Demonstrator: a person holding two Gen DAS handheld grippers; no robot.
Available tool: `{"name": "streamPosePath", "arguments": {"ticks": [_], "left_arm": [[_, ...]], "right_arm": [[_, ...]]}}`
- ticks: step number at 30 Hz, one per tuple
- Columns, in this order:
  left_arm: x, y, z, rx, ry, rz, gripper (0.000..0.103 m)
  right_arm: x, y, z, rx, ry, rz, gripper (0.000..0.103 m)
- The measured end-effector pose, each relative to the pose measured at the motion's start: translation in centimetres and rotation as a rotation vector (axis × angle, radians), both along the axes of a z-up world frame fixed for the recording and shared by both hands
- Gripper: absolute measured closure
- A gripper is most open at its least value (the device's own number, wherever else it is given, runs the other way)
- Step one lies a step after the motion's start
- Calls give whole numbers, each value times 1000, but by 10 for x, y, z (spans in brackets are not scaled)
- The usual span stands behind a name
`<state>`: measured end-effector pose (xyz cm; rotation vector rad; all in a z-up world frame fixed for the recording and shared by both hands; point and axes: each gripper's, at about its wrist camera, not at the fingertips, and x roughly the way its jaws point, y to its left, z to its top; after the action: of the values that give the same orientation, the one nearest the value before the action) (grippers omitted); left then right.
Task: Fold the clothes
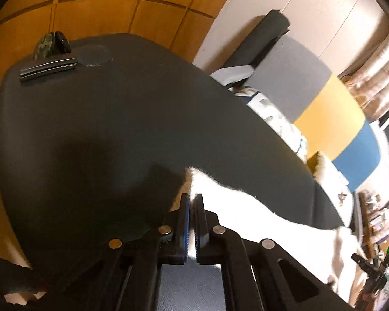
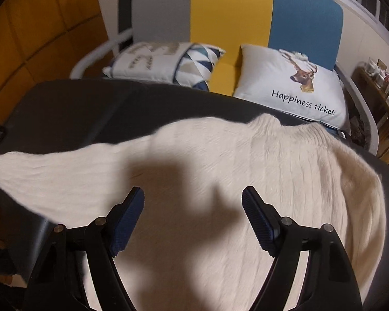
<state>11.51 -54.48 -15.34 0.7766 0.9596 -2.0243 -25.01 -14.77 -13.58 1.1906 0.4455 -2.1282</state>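
A cream knitted sweater [image 2: 220, 168] lies spread on the dark table [image 2: 77, 108], one sleeve stretched out to the left. My right gripper [image 2: 193, 198] hovers open just above the sweater's body, nothing between its blue pads. In the left wrist view my left gripper [image 1: 192, 199] is shut on the sleeve's end, the white sweater [image 1: 246, 207] trailing away to the right across the dark table [image 1: 103, 129]. The other gripper's tip shows small at the lower right of that view.
A flat dark case with round objects [image 1: 49, 59] sits at the table's far left corner. Behind the table stands a grey, yellow and blue sofa [image 2: 230, 13] with a deer cushion [image 2: 295, 85] and a patterned cushion [image 2: 166, 62]. A cluttered shelf [image 2: 381, 83] is at right.
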Motion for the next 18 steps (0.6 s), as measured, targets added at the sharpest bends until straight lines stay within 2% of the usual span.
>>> {"name": "streamPosePath", "arguments": {"ticks": [2,5,13,16,18], "left_arm": [[-19,7,-2,-11,-18,16,101],[-27,2,-11,-14,-58,23,101],[-50,-23,-35,-23,-181,40,101],[-52,-26,-37,-26,-204,33,101],[-54,-29,-39,-27,-219,29,101]], "right_arm": [[-16,-13,-16,44,-5,-20,23],[-39,-31,-39,94,-17,-67,24],[-93,-36,-57,-6,-53,-369,15],[-99,-37,-54,-1,-76,-388,14],[-93,-32,-46,-41,-119,-332,15]]}}
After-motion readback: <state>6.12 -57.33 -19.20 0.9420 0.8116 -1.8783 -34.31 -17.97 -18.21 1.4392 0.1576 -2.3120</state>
